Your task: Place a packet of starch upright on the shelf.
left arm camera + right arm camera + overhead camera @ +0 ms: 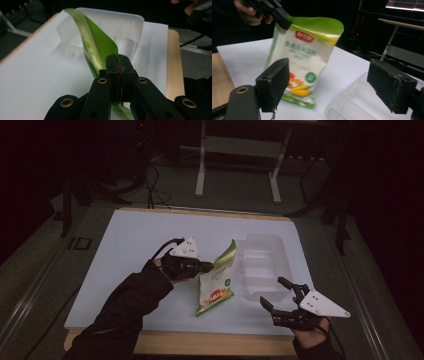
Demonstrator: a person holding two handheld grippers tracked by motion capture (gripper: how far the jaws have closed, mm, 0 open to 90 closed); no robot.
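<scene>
While my left tool (206,266) is clamped on the top edge of the bag (216,285), the bag stands upright mid-bench (125,250), bottom edge touching the white sheet. In the left gripper view the jaws are fully closed on green film. My right tool (276,294) is open, holding nothing, near the front edge and beside the clear tray (263,262). Tray sits just right of the bag.
</scene>
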